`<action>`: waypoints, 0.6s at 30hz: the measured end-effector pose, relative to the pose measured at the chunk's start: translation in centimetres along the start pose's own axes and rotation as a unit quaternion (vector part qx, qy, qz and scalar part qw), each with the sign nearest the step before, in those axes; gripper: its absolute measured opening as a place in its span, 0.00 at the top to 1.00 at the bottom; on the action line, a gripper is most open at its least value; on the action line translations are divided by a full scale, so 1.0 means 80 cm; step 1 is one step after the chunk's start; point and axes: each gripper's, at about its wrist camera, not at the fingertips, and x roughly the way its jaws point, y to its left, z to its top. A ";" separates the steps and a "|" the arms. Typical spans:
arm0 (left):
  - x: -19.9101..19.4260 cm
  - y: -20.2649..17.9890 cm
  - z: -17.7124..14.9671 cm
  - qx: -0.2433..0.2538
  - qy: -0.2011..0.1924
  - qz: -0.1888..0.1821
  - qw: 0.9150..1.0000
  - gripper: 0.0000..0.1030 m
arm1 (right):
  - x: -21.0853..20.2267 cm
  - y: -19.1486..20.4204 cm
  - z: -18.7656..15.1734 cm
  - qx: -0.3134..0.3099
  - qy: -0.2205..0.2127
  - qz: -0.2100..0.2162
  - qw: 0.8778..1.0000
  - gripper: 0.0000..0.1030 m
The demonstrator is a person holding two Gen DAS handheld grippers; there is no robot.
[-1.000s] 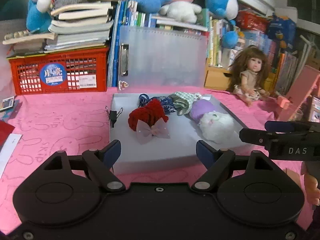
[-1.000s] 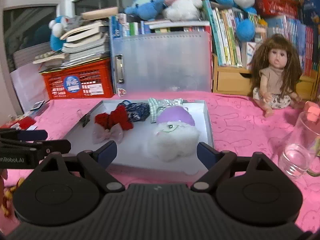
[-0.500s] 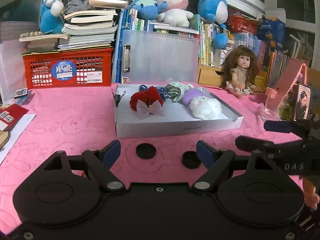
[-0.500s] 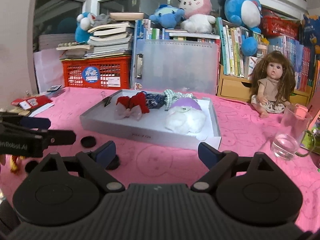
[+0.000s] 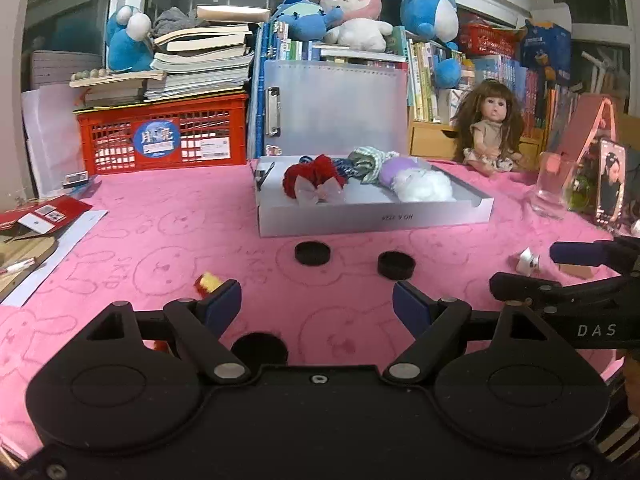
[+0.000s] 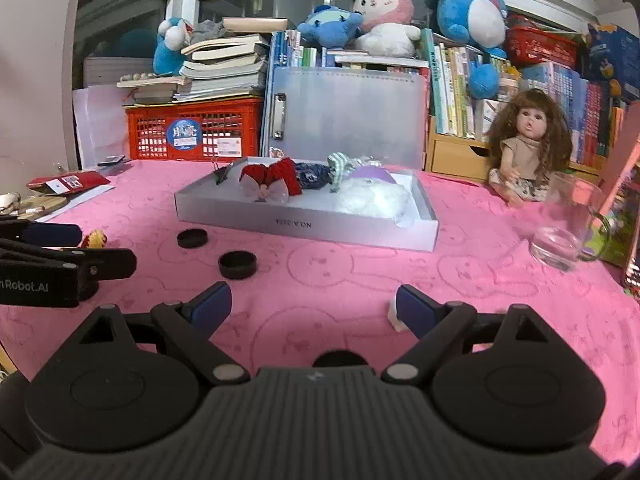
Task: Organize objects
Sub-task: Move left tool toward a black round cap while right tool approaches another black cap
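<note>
**Both grippers released above the pink cloth, tray ahead**

Left wrist view. Left gripper [image 5: 317, 302] released: jaws wide apart, nothing between them, only pink cloth [image 5: 160, 240] below. Grey tray [image 5: 372, 218] sits mid-table beyond the jaws; print on its front wall is too small to read. In the tray: red knit piece with a pale bow [image 5: 314, 184], dark blue scrunchie [image 5: 340, 166], green checked scrunchie [image 5: 366, 162], purple-and-white plush [image 5: 420, 184]. A black clip [image 5: 262, 176] hangs on the tray's left wall. Three black caps lie on the cloth: cap A [image 5: 313, 253] and cap B [image 5: 396, 265] just in front of the tray, cap C [image 5: 259, 348] close under the gripper body. A small red-yellow item [image 5: 208, 283] lies by the left fingertip, partly hidden. A small white item [image 5: 527, 261] lies on the cloth at right. Right gripper [image 5: 568, 272] enters from the right edge; its side reads "DAS". Red crate [image 5: 160, 140] at the back carries a round blue sticker with two characters, unreadable, and a white label. Doll [image 5: 494, 132] sits right of the tray; glass [image 5: 554, 186] stands further right.

Right wrist view. Right gripper [image 6: 314, 306] released, jaws wide, nothing gripped; the white item [image 6: 394, 314] is just beside its right fingertip. Tray [image 6: 304, 224] ahead, front wall print unclear. Caps A [image 6: 192, 238] and B [image 6: 237, 265] lie left of centre. Left gripper [image 6: 80, 248] comes in from the left edge, marked "nRobot.AI" (cut off).
</note>
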 end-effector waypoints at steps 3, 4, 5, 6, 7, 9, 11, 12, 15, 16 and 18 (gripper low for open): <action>-0.003 0.000 -0.007 0.000 0.003 0.003 1.000 0.23 | -0.004 0.001 -0.008 0.005 0.005 -0.005 1.000 0.09; -0.004 0.000 -0.009 -0.001 0.002 0.003 1.000 0.24 | -0.005 0.001 -0.011 0.008 0.007 -0.003 1.000 0.09; -0.005 0.001 -0.010 -0.002 0.002 0.004 1.000 0.26 | -0.007 0.001 -0.013 0.010 0.008 -0.002 1.000 0.09; -0.004 0.001 -0.010 -0.003 0.002 0.005 1.000 0.28 | -0.008 0.001 -0.015 0.012 0.008 -0.001 1.000 0.09; -0.004 0.002 -0.010 -0.004 0.004 0.007 1.000 0.28 | -0.009 0.002 -0.016 0.012 0.008 -0.001 1.000 0.09; -0.003 0.004 -0.011 -0.008 0.004 0.013 1.000 0.33 | -0.009 0.001 -0.017 0.013 0.011 -0.003 1.000 0.09; -0.003 0.005 -0.013 -0.012 0.004 0.016 1.000 0.35 | -0.009 0.000 -0.019 0.015 0.013 -0.006 1.000 0.09; -0.003 0.006 -0.013 -0.012 0.004 0.017 1.000 0.35 | -0.008 0.000 -0.020 0.017 0.015 -0.007 1.000 0.09; -0.003 0.006 -0.016 -0.010 0.005 0.024 1.000 0.37 | -0.009 -0.002 -0.023 0.023 0.017 -0.007 1.000 0.09; -0.002 0.007 -0.017 -0.010 0.006 0.028 1.000 0.38 | -0.008 -0.003 -0.023 0.023 0.018 -0.007 1.000 0.09; -0.001 0.010 -0.018 -0.017 0.010 0.035 0.999 0.43 | -0.008 -0.003 -0.025 0.024 0.020 -0.007 0.999 0.09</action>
